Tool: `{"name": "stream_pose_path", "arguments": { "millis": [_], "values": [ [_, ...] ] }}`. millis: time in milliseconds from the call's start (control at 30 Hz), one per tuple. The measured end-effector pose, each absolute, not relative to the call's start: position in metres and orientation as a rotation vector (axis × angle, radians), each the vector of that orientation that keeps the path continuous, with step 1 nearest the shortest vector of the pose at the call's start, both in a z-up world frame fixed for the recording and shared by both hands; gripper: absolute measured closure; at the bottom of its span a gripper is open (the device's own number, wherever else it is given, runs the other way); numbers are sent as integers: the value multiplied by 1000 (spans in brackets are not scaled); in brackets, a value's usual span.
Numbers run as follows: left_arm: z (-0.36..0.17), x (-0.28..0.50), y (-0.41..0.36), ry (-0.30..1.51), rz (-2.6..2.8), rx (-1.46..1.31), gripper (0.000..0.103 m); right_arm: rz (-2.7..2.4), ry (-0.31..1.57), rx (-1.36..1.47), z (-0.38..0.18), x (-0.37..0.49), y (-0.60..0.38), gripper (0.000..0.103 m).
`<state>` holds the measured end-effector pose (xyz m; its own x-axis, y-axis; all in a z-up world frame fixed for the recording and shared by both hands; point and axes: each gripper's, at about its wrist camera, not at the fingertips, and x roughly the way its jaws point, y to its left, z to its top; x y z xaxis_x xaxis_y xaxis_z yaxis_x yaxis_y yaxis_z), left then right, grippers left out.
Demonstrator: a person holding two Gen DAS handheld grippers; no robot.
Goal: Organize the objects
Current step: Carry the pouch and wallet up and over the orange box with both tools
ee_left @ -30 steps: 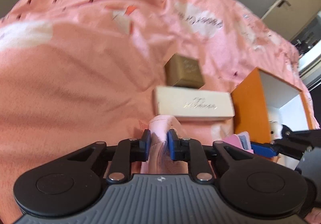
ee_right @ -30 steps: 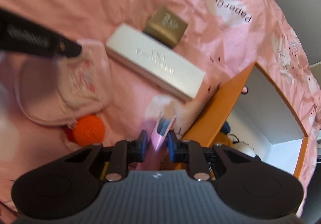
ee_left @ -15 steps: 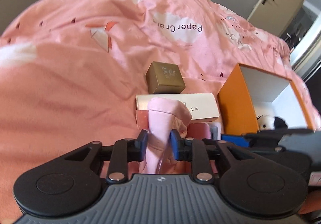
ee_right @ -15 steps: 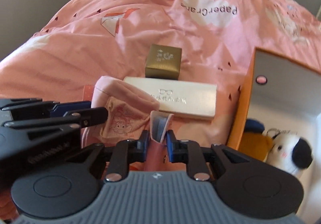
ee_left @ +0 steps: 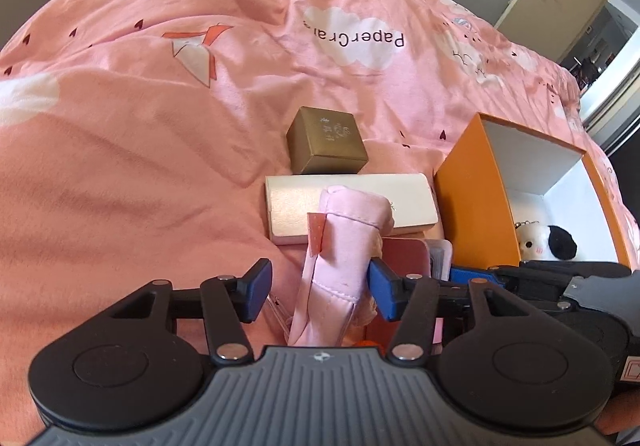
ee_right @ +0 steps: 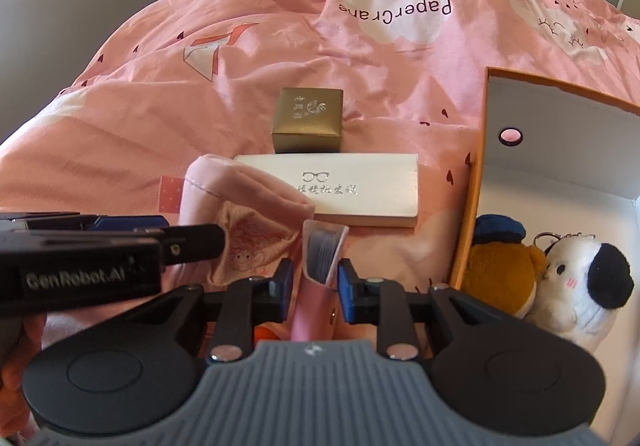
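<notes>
Both grippers let go within the last half second. Left gripper (ee_left: 318,292): fingers were clamped on the pink cloth pouch (ee_left: 344,246), now stand well apart; the right blue pad touches the fabric, the left one is clear of it. Right gripper (ee_right: 312,286): was pinching the pink card sleeve (ee_right: 320,270), now spread, with a gap on either side of the sleeve.

Pouch and sleeve both look set down (or nearly so) on the bed's pink duvet (ee_left: 160,126), near its lower middle, just left of the orange box (ee_left: 472,214). The pouch stands upright with its mouth rolled over, in front of the white glasses case (ee_right: 352,186). The sleeve stands beside the pouch, grey cards showing at its open top.

Judgement: sleeve not in the pouch yet, so either that step was abandoned or both need re-gripping. Neither item has gone into the box.

Around:
- gold gift box (ee_right: 308,118) behind the glasses case, touching or almost
- box lies open toward the camera, holding a white-and-black plush (ee_right: 580,278) and a brown plush (ee_right: 500,270)
- something orange under the right gripper, mostly hidden

In the way: the two grippers crowd each other, left one crossing the right wrist view. Plush toys fill the box's near corner.
</notes>
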<state>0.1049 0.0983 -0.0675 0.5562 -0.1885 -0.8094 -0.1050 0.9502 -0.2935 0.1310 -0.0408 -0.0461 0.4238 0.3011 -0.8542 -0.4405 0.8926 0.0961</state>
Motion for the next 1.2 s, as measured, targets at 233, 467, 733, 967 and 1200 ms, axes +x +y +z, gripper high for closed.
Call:
{"name": "stream_pose_path", "arguments": {
  "millis": [233,467,733,967,1200],
  "values": [
    [-76,106,100,988,-83,-373,38,483,1013,-183,-48,128,-39,74],
    [-73,100,98,946,-83,-394,68,485,976,-228,-54,123,-38,81],
    [-42,77,84,866,-5,-374,72,502,859,-208,-19,106,-51,83],
    [6,66,78,748,-51,-456,72,500,699,-190,40,81,-70,83],
    [39,87,45,748,-254,-482,72,422,621,-214,85,69,-113,83]
  ]
}}
